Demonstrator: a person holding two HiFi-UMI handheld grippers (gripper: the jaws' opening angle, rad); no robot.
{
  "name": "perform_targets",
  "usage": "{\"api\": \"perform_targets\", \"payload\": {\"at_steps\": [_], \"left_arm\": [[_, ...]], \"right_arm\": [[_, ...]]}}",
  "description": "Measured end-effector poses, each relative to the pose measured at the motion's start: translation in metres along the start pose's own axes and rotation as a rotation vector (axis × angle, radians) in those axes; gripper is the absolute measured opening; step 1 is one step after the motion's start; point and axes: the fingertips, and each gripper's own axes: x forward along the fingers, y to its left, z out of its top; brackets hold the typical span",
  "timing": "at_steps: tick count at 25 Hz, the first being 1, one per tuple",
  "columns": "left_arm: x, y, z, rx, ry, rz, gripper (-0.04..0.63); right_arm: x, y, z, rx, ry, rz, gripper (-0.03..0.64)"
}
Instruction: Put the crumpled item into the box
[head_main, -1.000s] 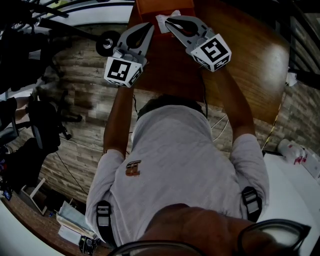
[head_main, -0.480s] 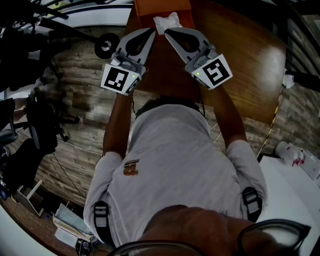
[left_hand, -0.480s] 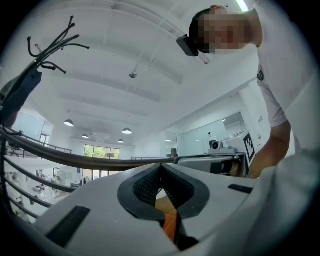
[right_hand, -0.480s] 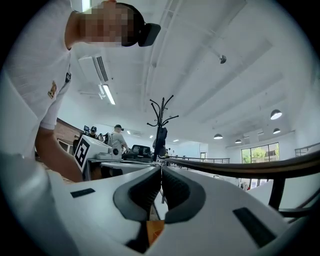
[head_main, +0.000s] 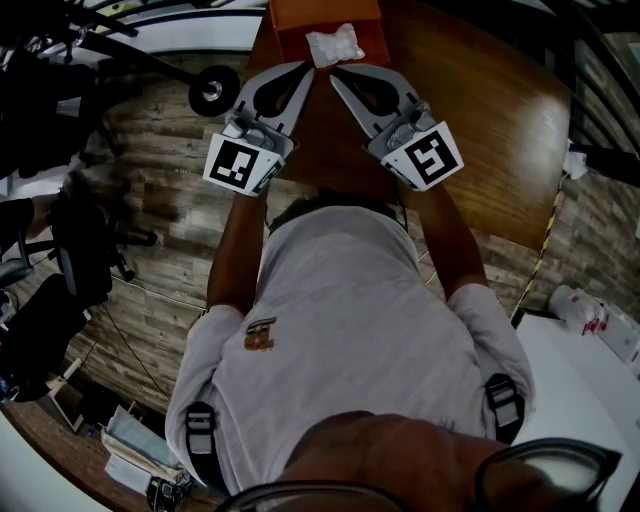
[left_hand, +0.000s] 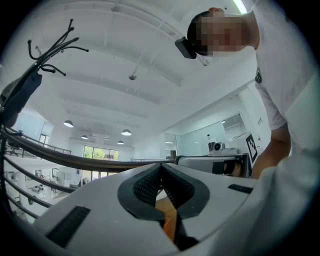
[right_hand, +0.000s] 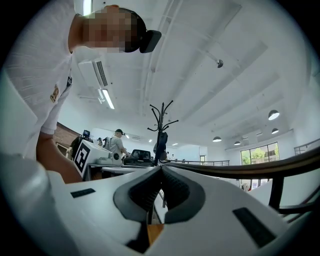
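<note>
The wad (head_main: 335, 45) sits in the box (head_main: 290, 20) (fully inside, it seems). The left gripper (head_main: 306, 68) and right gripper (head_main: 336, 72) are both clenched on nothing just beside it. Each should pull straight back without nudging the box.

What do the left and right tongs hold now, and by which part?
Nothing. The left tongs and right tongs are shut and empty; the crumpled item lies in the orange box.

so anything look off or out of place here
Nothing stands out. The crumpled item sits in the orange box on the table, nothing spilled. The left gripper and right gripper are both shut and empty, just short of the box.
</note>
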Motion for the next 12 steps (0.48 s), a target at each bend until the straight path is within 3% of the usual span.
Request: {"api": "perform_targets", "payload": {"at_steps": [12], "left_arm": [[-0.003, -0.002, 0.005, 0.01, -0.005, 0.008, 0.02]], "right_arm": [[0.002, 0.003, 0.011, 0.003, -0.057, -0.01, 0.032]]}}
